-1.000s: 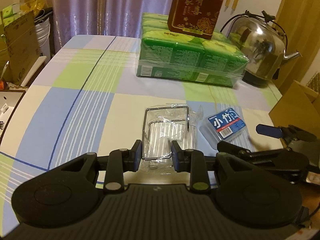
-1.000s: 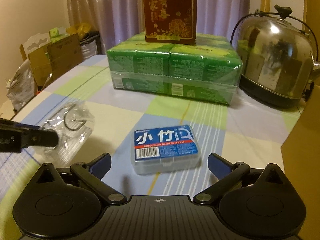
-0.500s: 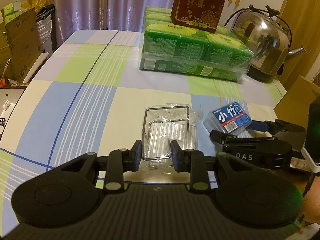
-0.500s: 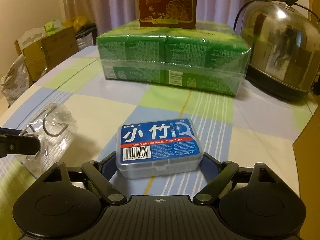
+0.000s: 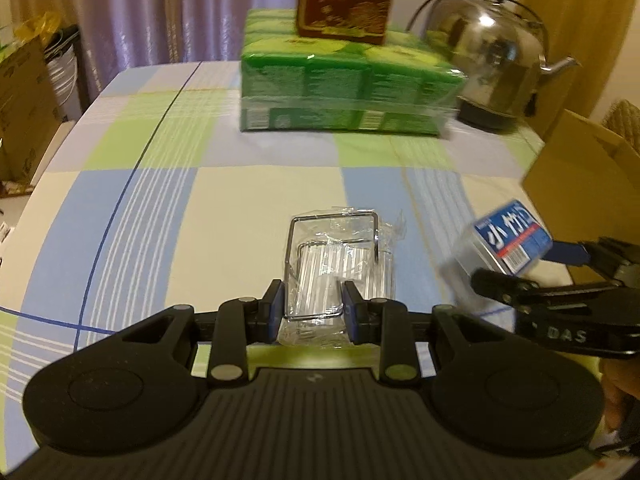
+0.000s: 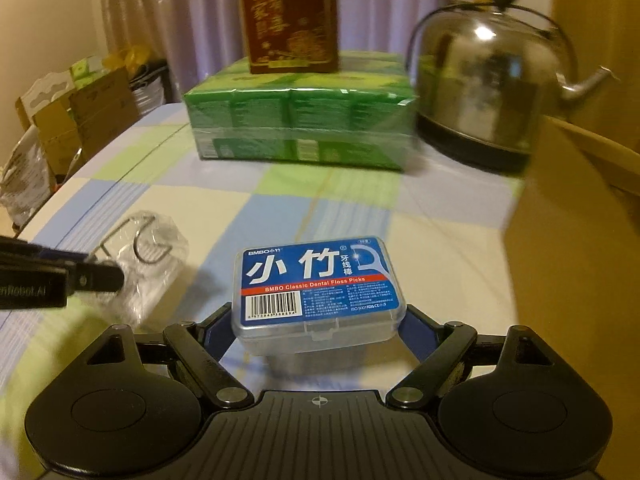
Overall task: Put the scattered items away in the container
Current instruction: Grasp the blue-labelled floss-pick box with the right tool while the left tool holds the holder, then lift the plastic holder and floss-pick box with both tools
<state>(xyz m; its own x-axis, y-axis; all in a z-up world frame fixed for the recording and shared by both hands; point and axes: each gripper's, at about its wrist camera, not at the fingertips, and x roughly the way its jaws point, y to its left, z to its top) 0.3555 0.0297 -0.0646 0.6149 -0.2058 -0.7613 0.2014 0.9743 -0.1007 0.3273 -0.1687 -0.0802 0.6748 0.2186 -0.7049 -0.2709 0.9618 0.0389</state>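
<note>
Lifting off the table since before, right claw (image 6: 318,330) gripping floss box (image 6: 318,284)

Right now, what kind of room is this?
Probably a home dining room: a checked tablecloth, a steel kettle beside wrapped green tissue packs, and curtains behind.

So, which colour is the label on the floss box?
Blue, with a red stripe, on the floss box; right wrist view.

Kettle (image 6: 488,92) right of tissue pack (image 6: 300,128)
</note>
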